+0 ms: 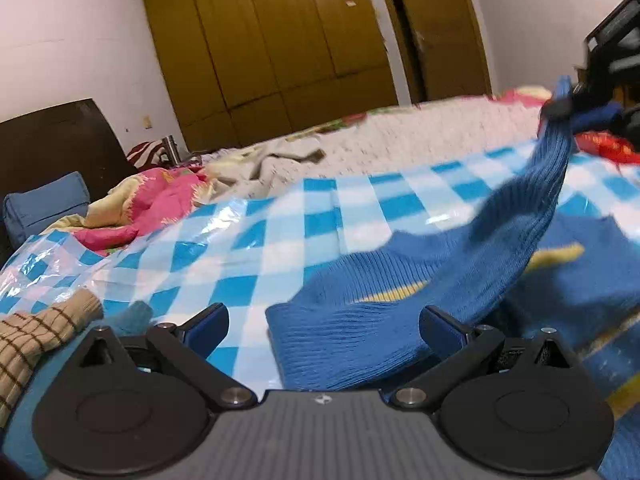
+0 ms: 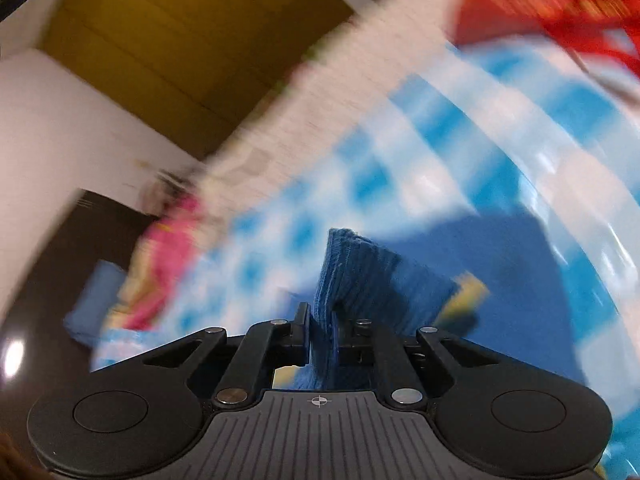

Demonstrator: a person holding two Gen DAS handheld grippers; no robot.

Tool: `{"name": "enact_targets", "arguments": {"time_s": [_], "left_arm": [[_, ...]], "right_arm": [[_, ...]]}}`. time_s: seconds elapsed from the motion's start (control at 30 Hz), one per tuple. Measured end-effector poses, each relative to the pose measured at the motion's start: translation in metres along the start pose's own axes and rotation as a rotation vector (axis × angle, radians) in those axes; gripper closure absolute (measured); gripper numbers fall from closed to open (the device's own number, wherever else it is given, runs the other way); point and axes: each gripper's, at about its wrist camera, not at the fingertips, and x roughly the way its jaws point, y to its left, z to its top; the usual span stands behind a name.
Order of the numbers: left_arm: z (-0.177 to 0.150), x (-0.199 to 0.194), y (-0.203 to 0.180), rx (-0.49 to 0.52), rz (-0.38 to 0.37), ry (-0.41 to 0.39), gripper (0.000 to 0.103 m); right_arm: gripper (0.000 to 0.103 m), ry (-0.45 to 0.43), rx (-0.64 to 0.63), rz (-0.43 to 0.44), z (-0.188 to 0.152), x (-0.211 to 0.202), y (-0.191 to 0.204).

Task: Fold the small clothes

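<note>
A blue ribbed sweater (image 1: 400, 280) with yellow stripes lies on a blue-and-white checked plastic sheet (image 1: 248, 248) spread over the bed. My left gripper (image 1: 326, 324) is open just above the sweater's near hem, and its wide-apart fingers (image 1: 208, 320) do not press the cloth. A long strip of the sweater rises to the upper right, where my right gripper (image 1: 570, 106) holds its end. In the blurred right wrist view, the right gripper (image 2: 322, 320) is shut on a bunched fold of the blue sweater (image 2: 352, 272).
A tan checked garment (image 1: 28, 344) and a teal piece (image 1: 136, 316) lie at the near left. A pink blanket (image 1: 152, 208), a blue pillow (image 1: 44, 208) and a dark headboard (image 1: 60, 140) sit further left. Red fabric (image 1: 608, 146) lies at the right, and a wooden wardrobe (image 1: 280, 40) stands behind the bed.
</note>
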Motion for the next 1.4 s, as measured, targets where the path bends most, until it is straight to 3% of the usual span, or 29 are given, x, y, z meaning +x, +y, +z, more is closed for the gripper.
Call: {"name": "enact_targets", "arguments": {"time_s": [0.07, 0.13, 0.2, 0.27, 0.33, 0.57, 0.73, 0.83, 1.1, 1.17, 1.23, 1.4], "left_arm": [[-0.004, 0.002, -0.001, -0.002, -0.009, 0.018, 0.000], [-0.013, 0.009, -0.005, 0.010, -0.018, 0.068, 0.000], [-0.020, 0.014, -0.009, 0.025, -0.032, 0.115, 0.000], [-0.027, 0.013, -0.012, 0.052, -0.033, 0.127, 0.000], [-0.032, 0.012, -0.012, 0.065, -0.029, 0.134, 0.000], [-0.032, 0.010, -0.009, 0.055, -0.013, 0.109, 0.000], [-0.030, 0.014, -0.011, 0.066, -0.012, 0.095, 0.000], [-0.029, 0.012, -0.009, 0.069, -0.012, 0.072, 0.000], [-0.026, 0.021, -0.006, 0.037, -0.011, 0.074, 0.000], [-0.025, 0.021, -0.005, 0.040, -0.007, 0.072, 0.000], [-0.024, 0.020, -0.003, 0.029, -0.006, 0.064, 0.000], [-0.022, 0.018, 0.000, -0.013, -0.017, 0.048, 0.000]], "right_arm": [[0.093, -0.075, -0.055, 0.060, 0.001, -0.022, 0.015], [0.093, -0.112, -0.073, 0.030, -0.006, -0.036, 0.011], [0.093, -0.075, -0.056, -0.079, -0.017, -0.030, -0.011], [0.093, 0.003, -0.037, -0.260, -0.028, -0.013, -0.041], [0.093, 0.033, 0.000, -0.309, -0.037, -0.009, -0.062], [0.088, 0.023, -0.015, -0.246, -0.032, -0.019, -0.066], [0.078, 0.060, 0.006, -0.258, -0.022, 0.009, -0.061], [0.076, 0.079, 0.040, -0.280, -0.022, 0.021, -0.065], [0.069, 0.061, 0.155, -0.234, -0.021, 0.025, -0.075], [0.074, 0.046, 0.169, -0.231, -0.020, 0.027, -0.074], [0.092, 0.031, 0.172, -0.210, -0.018, 0.023, -0.071], [0.096, -0.057, 0.108, -0.116, -0.013, -0.020, -0.051]]}}
